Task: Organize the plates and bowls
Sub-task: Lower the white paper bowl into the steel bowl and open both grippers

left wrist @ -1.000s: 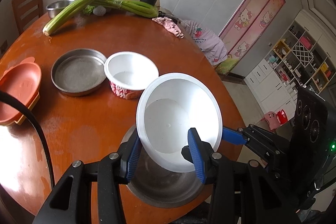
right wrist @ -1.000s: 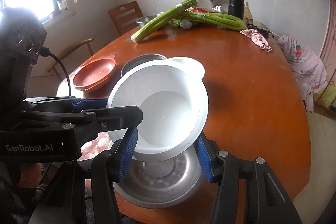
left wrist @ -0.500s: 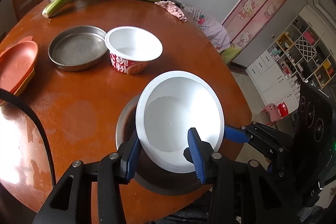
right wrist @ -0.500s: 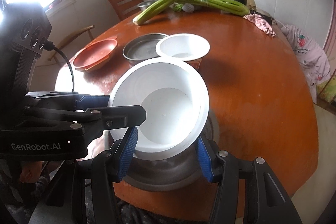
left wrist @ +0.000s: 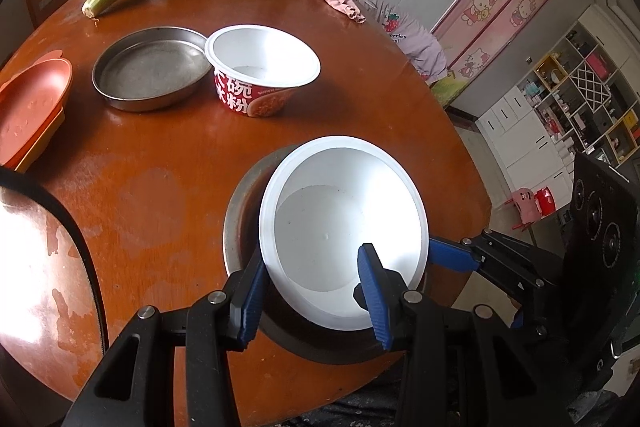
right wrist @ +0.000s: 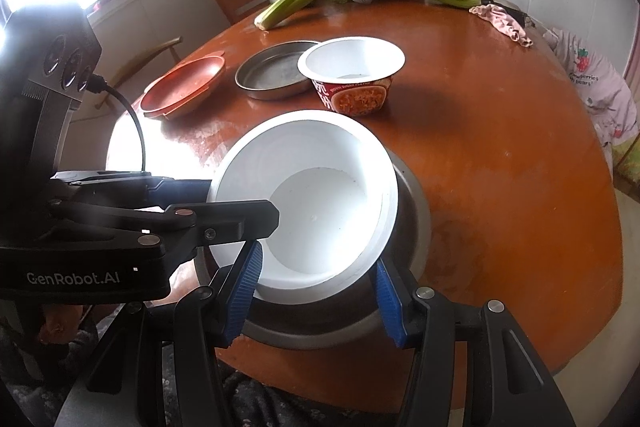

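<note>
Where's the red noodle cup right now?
The red noodle cup stands mid-table, against the right side of the flat steel pan, beyond the white bowl.

Both wrist cameras are looking down from close above the desk's (left wrist: 160, 187) near edge, facing its far edge; both are sharing the white bowl (left wrist: 344, 227) (right wrist: 316, 211) and the desk (right wrist: 500, 147).
</note>
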The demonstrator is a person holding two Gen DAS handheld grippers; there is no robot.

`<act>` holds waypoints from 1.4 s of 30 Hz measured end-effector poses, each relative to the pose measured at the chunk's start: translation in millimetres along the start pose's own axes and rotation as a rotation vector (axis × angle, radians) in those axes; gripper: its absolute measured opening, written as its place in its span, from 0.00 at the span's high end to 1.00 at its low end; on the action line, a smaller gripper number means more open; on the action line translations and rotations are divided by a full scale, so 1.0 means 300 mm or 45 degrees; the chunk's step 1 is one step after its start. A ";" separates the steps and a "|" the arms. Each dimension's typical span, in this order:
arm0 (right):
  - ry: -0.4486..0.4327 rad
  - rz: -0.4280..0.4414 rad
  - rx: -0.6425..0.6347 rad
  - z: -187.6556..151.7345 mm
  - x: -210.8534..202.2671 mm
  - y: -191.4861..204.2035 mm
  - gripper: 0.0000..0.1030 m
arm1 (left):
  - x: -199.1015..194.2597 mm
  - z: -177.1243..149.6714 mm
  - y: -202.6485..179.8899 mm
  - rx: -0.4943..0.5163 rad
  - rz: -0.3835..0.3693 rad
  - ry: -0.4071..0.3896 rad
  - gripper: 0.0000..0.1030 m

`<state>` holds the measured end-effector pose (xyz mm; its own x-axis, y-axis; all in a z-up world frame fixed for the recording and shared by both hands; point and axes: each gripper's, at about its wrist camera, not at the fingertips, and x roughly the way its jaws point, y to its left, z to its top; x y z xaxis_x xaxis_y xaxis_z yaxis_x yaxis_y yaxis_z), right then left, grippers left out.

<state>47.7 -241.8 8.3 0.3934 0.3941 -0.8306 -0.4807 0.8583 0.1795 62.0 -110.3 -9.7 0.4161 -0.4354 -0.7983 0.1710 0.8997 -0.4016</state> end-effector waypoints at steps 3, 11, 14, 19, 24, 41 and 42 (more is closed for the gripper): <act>0.005 0.005 0.009 -0.004 0.009 -0.005 0.45 | 0.006 0.000 0.000 0.003 0.004 0.005 0.58; -0.002 0.006 0.017 -0.005 0.012 -0.013 0.45 | 0.000 0.002 -0.008 0.006 0.011 0.000 0.58; -0.006 -0.003 0.017 -0.005 0.010 -0.014 0.45 | -0.003 0.004 -0.010 0.008 0.016 -0.006 0.58; -0.013 -0.009 0.018 -0.005 0.007 -0.014 0.45 | 0.000 0.006 -0.009 0.011 0.029 -0.006 0.57; -0.029 -0.035 0.012 -0.003 0.000 -0.014 0.45 | -0.005 0.007 -0.007 0.014 0.031 -0.008 0.58; -0.036 -0.061 -0.003 0.006 -0.013 -0.018 0.45 | -0.053 0.005 -0.010 0.033 0.095 -0.076 0.57; -0.038 -0.063 -0.003 0.006 -0.014 -0.018 0.45 | -0.057 0.005 -0.010 0.033 0.098 -0.083 0.57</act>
<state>50.1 -247.5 11.8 0.4402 0.3607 -0.8223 -0.4618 0.8763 0.1372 55.8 -105.6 5.8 0.4857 -0.3627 -0.7953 0.1592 0.9314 -0.3275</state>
